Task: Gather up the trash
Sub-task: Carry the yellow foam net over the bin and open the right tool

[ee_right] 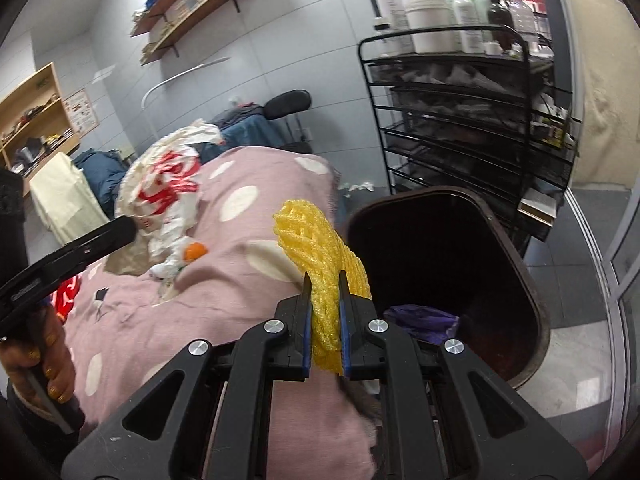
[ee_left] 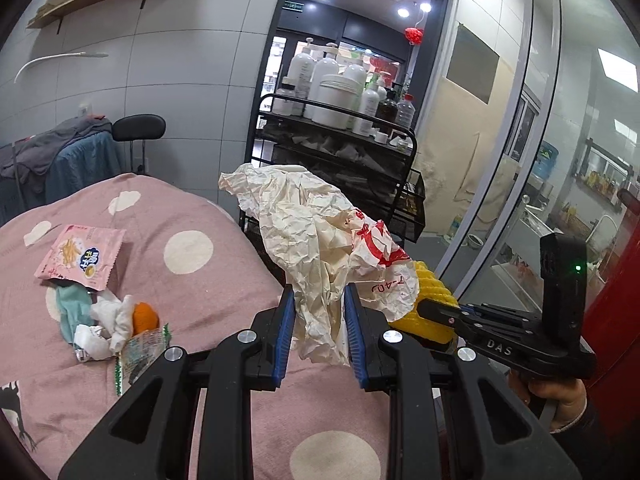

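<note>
My left gripper (ee_left: pixel 319 294) is shut on a crumpled white paper wrapper with red print (ee_left: pixel 316 236), held above the pink dotted blanket (ee_left: pixel 188 208). It also shows in the right wrist view (ee_right: pixel 160 188). My right gripper (ee_right: pixel 325 280) is shut on a yellow foam net (ee_right: pixel 316 248), held beside the rim of a dark brown trash bin (ee_right: pixel 516 272); the net also shows in the left wrist view (ee_left: pixel 430 288). More trash lies on the blanket: a pink snack packet (ee_left: pixel 82 258), white tissues (ee_left: pixel 108 320), an orange peel (ee_left: pixel 145 316) and a clear wrapper (ee_left: pixel 140 350).
A black wire cart (ee_left: pixel 336 152) with white bottles (ee_left: pixel 332 80) stands past the bed, also in the right wrist view (ee_right: pixel 460 120). A purple bag (ee_right: pixel 420 316) lies inside the bin. A glass partition (ee_left: pixel 540 140) runs on the right. Wall shelves (ee_right: pixel 192 4) hang above.
</note>
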Available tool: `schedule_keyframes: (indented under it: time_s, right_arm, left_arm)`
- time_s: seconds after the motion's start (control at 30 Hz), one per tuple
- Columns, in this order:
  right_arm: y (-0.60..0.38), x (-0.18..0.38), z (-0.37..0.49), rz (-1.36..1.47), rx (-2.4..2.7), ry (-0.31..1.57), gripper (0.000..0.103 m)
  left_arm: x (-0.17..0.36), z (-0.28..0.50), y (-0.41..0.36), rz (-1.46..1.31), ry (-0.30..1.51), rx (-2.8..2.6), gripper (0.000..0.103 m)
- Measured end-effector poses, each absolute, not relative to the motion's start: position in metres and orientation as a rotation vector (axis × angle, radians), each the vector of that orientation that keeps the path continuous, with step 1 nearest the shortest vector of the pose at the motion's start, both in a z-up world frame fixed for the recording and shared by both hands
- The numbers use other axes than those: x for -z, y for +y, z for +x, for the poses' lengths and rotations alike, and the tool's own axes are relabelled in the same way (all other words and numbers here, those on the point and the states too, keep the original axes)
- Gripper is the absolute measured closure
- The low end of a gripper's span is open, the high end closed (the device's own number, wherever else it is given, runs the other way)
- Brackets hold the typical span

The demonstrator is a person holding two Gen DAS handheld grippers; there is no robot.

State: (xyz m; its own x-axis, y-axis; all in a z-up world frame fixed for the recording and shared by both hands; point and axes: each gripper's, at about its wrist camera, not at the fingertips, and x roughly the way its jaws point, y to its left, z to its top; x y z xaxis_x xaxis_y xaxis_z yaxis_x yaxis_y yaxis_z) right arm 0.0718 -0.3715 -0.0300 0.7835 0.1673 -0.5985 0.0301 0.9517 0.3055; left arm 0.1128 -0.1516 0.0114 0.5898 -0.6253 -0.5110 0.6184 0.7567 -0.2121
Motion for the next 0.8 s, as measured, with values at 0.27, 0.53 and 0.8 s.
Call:
schedule_keyframes:
  time_s: [0.27, 0.53, 0.8]
  right_arm:
    - [-0.396, 0.071, 0.101, 0.301, 0.029, 0.763, 0.091]
    - [-0.404, 0.101, 0.119, 0.32, 0.091, 0.824, 0.091]
    - [-0.415, 0.116, 0.113, 0.412, 0.131, 0.827, 0.032]
  left_arm:
    - [-0.005, 0.11, -0.175, 0.02, 0.619, 0.765, 0.078]
    - [0.003, 0.111, -0.184, 0.041, 0.644, 0.783, 0.078]
    - [0.006, 0.11, -0.188, 0.047, 0.65, 0.795, 0.078]
